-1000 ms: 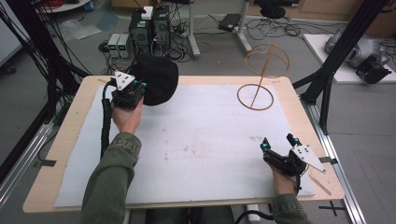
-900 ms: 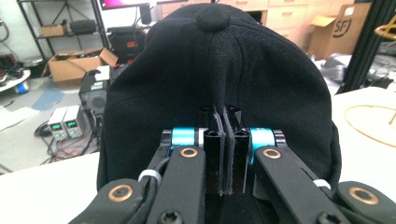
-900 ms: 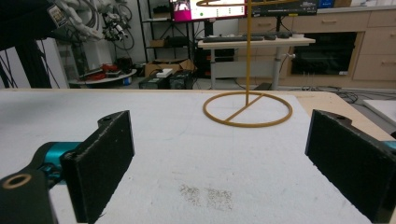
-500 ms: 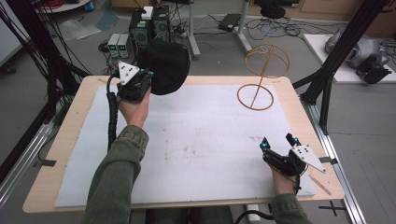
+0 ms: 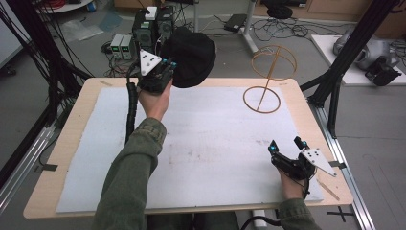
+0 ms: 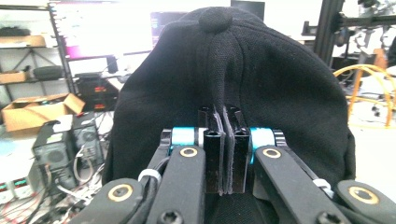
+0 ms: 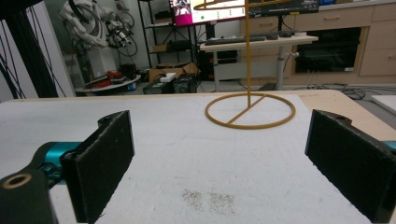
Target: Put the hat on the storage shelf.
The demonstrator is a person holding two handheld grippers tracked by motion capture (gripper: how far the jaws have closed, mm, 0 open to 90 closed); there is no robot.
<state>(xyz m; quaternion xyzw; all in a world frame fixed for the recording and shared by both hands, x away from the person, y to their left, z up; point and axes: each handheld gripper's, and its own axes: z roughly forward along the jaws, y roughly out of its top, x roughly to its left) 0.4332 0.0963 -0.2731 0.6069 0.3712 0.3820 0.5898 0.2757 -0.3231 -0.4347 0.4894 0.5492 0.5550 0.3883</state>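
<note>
A black cap point(image 5: 191, 55) hangs in the air over the table's far left edge, with my left gripper point(image 5: 170, 67) shut on its fabric. In the left gripper view the pads pinch a fold of the cap point(image 6: 233, 70) at my left gripper point(image 6: 224, 116), and the button on the crown points up. My right gripper point(image 5: 285, 144) rests low over the white mat point(image 5: 215, 143) at the near right, open with nothing between its pads. A yellow wire stand point(image 5: 244, 98) with a ring base and a domed top stands at the far right, ahead of my right gripper point(image 7: 224, 158) as the stand point(image 7: 248, 70).
The wooden table edge point(image 5: 76, 124) frames the mat. Computer boxes point(image 5: 153, 21) and cables lie on the floor behind the table. Black frame posts point(image 5: 335, 81) rise just off the right edge.
My left hand has lifted the cap higher and carried it to the right, off the table. The right hand has kept still.
</note>
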